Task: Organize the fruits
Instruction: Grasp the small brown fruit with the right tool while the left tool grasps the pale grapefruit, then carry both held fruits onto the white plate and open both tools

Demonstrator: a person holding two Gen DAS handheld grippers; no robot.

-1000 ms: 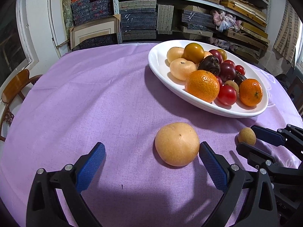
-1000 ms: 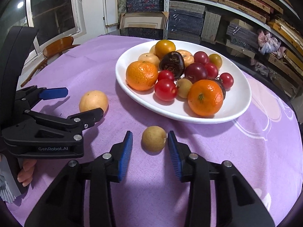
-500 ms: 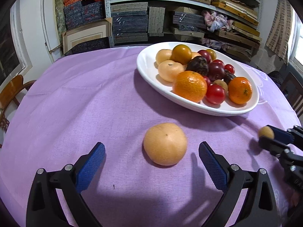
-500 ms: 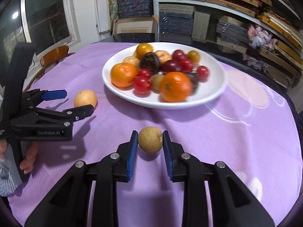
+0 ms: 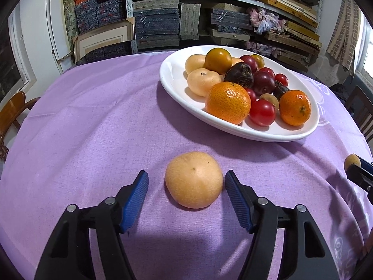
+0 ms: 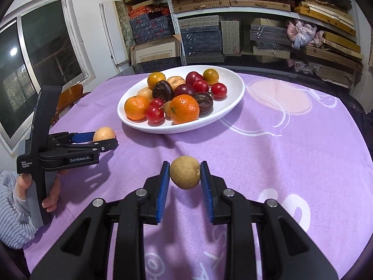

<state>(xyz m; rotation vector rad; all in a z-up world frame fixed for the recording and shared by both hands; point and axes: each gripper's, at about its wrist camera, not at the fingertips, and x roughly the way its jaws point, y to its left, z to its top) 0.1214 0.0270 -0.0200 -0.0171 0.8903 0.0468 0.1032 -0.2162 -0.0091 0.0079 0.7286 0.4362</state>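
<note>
The round table under a lilac cloth [image 5: 93, 126] carries a white oval ceramic plate [image 5: 172, 79] already heaped with oranges, tomatoes and dark plums, probably the collecting place. On the cloth in front of it lies a pale yellow-orange round fruit [image 5: 194, 179]; the left gripper [image 5: 186, 190] has its blue pads apart on both sides of it, not touching, probably ready to close. The right gripper [image 6: 184, 175] is clamped on a small brown round fruit [image 6: 184, 175]. Only the right wrist view shows this fruit lifted, its shadow apart below; the left view shows just its edge.
</note>
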